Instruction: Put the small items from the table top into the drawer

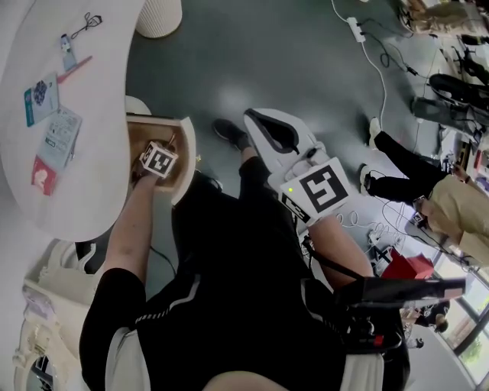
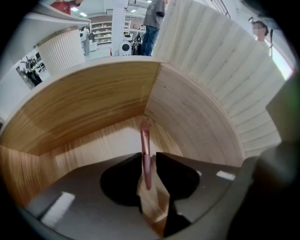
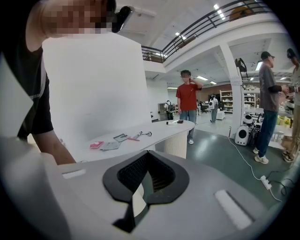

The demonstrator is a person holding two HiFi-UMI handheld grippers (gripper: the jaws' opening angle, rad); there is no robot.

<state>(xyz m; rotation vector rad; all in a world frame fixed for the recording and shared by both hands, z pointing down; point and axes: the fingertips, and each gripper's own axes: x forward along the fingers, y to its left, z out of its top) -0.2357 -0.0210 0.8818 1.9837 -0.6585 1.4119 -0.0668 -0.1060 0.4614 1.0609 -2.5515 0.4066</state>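
My left gripper (image 2: 149,157) reaches down into the open wooden drawer (image 2: 93,103). A thin pink stick (image 2: 145,139) stands between its jaws, and a gap shows beside the stick, so the jaws are open. In the head view only its marker cube (image 1: 158,161) shows, over the drawer (image 1: 186,153) beside the white table (image 1: 99,176). Small packets (image 1: 59,137), a red card (image 1: 43,176) and an eyelash curler (image 1: 84,27) lie on the table top. My right gripper (image 3: 147,154) hangs shut and empty over the floor, away from the table.
A ribbed white table base (image 1: 159,17) stands at the far end. Cables and a power strip (image 1: 357,29) lie on the grey floor. A seated person (image 1: 428,191) is at the right, and people stand farther off, one in a red shirt (image 3: 188,101).
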